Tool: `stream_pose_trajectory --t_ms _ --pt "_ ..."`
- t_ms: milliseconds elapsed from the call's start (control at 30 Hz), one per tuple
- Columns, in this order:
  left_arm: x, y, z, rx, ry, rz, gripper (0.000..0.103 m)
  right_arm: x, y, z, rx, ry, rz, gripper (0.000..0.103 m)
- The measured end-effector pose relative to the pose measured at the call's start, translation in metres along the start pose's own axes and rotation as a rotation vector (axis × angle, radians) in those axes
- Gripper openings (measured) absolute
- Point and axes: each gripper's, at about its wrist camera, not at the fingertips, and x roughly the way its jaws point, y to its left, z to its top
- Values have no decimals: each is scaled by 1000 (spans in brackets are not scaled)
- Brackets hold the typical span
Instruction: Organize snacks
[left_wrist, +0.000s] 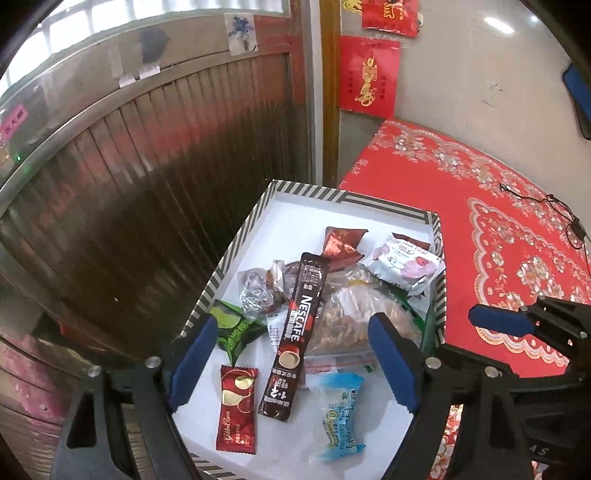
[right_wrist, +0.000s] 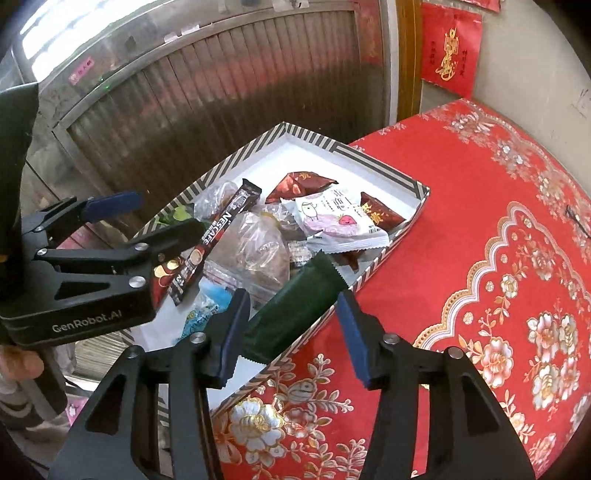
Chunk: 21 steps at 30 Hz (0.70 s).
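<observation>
A striped box (left_wrist: 236, 236) (right_wrist: 373, 155) on the red floral tablecloth holds several snacks: a Nescafe stick (left_wrist: 293, 336) (right_wrist: 218, 236), a red candy (left_wrist: 236, 406), a blue packet (left_wrist: 338, 413), a white pastry packet (left_wrist: 404, 264) (right_wrist: 340, 221), a clear bag of snacks (left_wrist: 340, 314) (right_wrist: 255, 251). My left gripper (left_wrist: 291, 365) is open above the box's near end. My right gripper (right_wrist: 291, 332) is open at the box's right rim, with a dark green packet (right_wrist: 295, 306) lying across the rim between its fingers. I cannot tell whether the fingers touch it.
The red tablecloth (right_wrist: 498, 258) spreads to the right, with a black cable (left_wrist: 554, 210) at its far side. A ribbed metal shutter (left_wrist: 147, 184) stands behind the box on the left. Red paper envelopes (left_wrist: 369, 77) hang on the wall.
</observation>
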Motion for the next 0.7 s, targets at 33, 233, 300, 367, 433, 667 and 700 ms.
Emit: stream_pose_trajectory --t_ms 33,233,300,367,433,667,700 --pt "0 0 0 2 -2 8 85 0 0 0 0 -1 -1 49" --pt "-1 -3 0 23 -8 36 85 0 0 0 1 0 -2 49" --pt "-2 -3 0 18 -15 15 85 1 -1 -1 -1 5 -4 49" --pt "-3 -2 0 12 -17 -4 85 1 -1 -1 -2 7 -4 49" --pt "-4 -3 1 10 -17 -13 85 1 -1 -1 -3 8 -4 49" --pt "-4 -4 1 18 -24 -11 85 1 -1 -1 -1 9 -5 49" --pt "-4 -4 1 20 -27 -12 85 1 -2 -2 -1 9 -4 49"
